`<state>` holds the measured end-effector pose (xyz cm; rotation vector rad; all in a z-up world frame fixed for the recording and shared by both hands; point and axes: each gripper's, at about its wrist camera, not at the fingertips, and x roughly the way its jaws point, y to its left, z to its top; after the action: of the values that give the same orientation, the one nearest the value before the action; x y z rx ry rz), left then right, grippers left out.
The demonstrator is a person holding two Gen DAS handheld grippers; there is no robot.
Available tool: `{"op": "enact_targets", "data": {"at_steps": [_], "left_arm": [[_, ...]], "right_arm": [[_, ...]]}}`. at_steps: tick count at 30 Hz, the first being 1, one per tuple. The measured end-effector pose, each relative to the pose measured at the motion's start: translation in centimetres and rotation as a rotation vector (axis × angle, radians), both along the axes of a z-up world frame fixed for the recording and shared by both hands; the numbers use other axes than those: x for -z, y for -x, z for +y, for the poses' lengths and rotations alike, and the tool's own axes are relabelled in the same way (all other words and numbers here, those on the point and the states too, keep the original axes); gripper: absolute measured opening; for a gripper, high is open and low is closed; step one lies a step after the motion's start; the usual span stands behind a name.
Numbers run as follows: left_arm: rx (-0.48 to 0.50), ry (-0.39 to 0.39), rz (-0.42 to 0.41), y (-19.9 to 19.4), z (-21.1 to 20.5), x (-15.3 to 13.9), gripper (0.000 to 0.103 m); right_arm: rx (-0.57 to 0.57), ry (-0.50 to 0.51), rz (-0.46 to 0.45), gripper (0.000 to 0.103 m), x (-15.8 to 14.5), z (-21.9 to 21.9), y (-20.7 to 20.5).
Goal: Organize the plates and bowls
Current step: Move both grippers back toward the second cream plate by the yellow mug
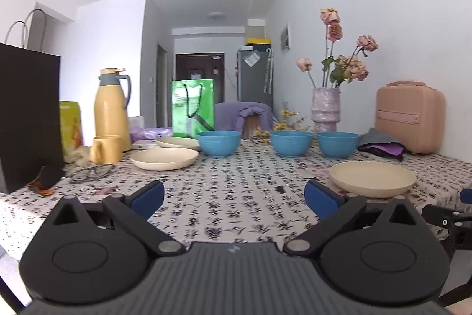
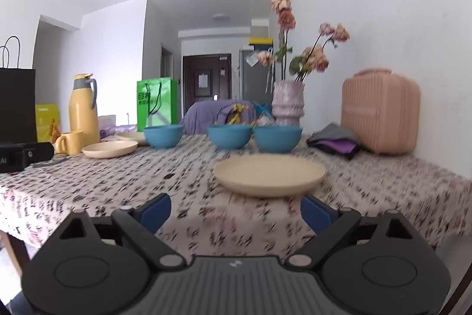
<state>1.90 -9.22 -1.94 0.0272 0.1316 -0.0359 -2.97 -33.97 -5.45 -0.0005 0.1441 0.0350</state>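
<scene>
Looks like the very start – both the left gripper (image 1: 233,198) and the right gripper (image 2: 236,211) hang wide and empty over the table (image 2: 118,191). The nearest cream plate (image 2: 269,174) sits just ahead of the right one, two more cream plates (image 1: 164,158) off left, three blue bowls (image 1: 291,143) in a row behind. Next I'd guess: pinch that near plate's rim.

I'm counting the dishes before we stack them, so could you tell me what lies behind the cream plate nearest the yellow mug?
Behind the near cream plate lies a second cream plate, partly hidden by the left blue bowl. Whether more lies behind that bowl cannot be seen.
</scene>
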Motion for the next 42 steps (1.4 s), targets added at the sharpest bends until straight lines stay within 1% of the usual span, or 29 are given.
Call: {"op": "enact_targets", "data": {"at_steps": [1,4,8,13,23,28,33,42], "left_arm": [[-0.007,0.001,0.006,0.1,0.2,0.1,0.103],[-0.020,0.011,0.023,0.3,1.1,0.5,0.103],[-0.048,0.041,0.027,0.5,2.3,0.6,0.103],[-0.070,0.052,0.028,0.7,2.9,0.6,0.103],[-0.090,0.034,0.051,-0.4,2.8,0.5,0.103],[-0.111,0.020,0.061,-1.7,3.1,0.1,0.103],[-0.129,0.004,0.074,-3.7,4.0,-0.5,0.103],[-0.147,0.026,0.079,-8.4,6.6,-1.6,0.103]], "right_arm": [[-0.006,0.001,0.007,0.095,0.0,0.3,-0.2],[-0.017,0.025,-0.010,0.095,-0.2,1.6,-0.3],[-0.045,0.033,-0.017,0.095,-0.5,2.8,-0.3],[-0.072,0.054,-0.017,0.095,-0.5,3.9,-0.2],[-0.088,0.054,-0.022,0.095,-1.0,4.2,-0.7],[-0.104,0.057,-0.026,0.095,-2.0,4.9,-2.3],[-0.118,0.060,-0.027,0.095,-3.3,6.0,-4.8],[-0.140,0.080,-0.026,0.095,-5.2,9.1,-10.7]]}}
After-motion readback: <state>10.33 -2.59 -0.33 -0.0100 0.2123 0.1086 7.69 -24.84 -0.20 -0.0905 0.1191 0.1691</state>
